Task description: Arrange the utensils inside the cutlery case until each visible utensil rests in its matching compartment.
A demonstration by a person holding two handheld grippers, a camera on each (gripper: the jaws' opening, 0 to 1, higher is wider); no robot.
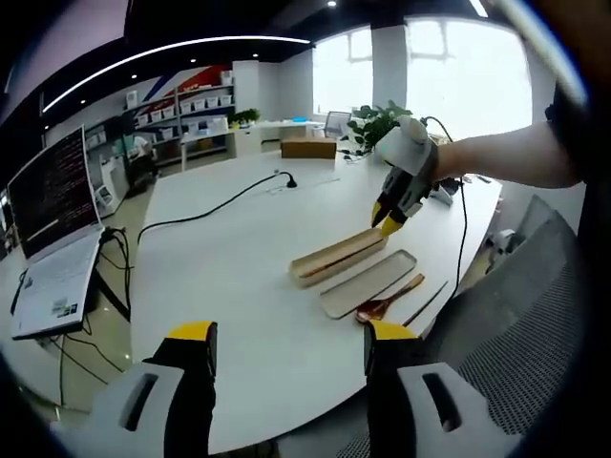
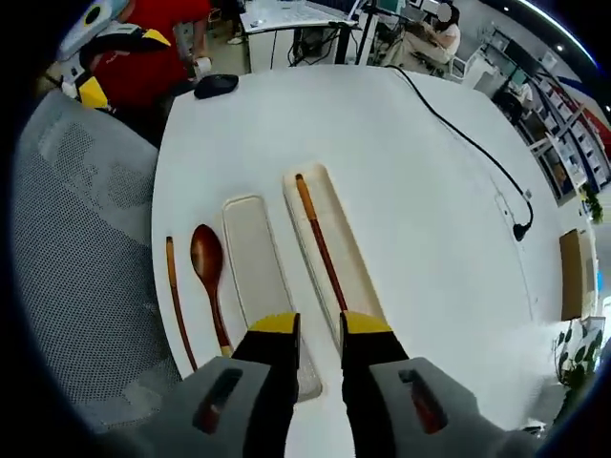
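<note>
Left gripper view: the left tongs (image 1: 288, 343) hang above the near edge of the white bench (image 1: 220, 258), their two yellow-tipped jaws well apart and holding nothing. Ahead of them and to the right lies the cutlery case (image 1: 336, 256), with its lid (image 1: 368, 283) flat beside it. Nearer the bench edge lie a wooden spoon (image 1: 389, 301) and one chopstick (image 1: 426, 302). The right tongs (image 1: 387, 221), held in a person's hand (image 1: 412, 157), reach down to the far end of the case. A laptop (image 1: 52, 205) stands off to the left, and a black cable (image 1: 205, 208) runs across the bench beyond the case.

Right gripper view: the right tongs (image 2: 320, 326) stand over the near end of the cutlery case (image 2: 339, 253). A second chopstick (image 2: 319, 240) lies lengthwise in the case, its near end passing between the jaws. Whether the jaws clamp it or merely straddle it cannot be told. Just left of the tongs lies the lid (image 2: 258, 272), then the wooden spoon (image 2: 208, 277), then the loose chopstick (image 2: 176, 301) closest to the bench edge. All three lie roughly parallel to the case. A mesh chair (image 2: 86, 248) sits left of the bench.
</note>
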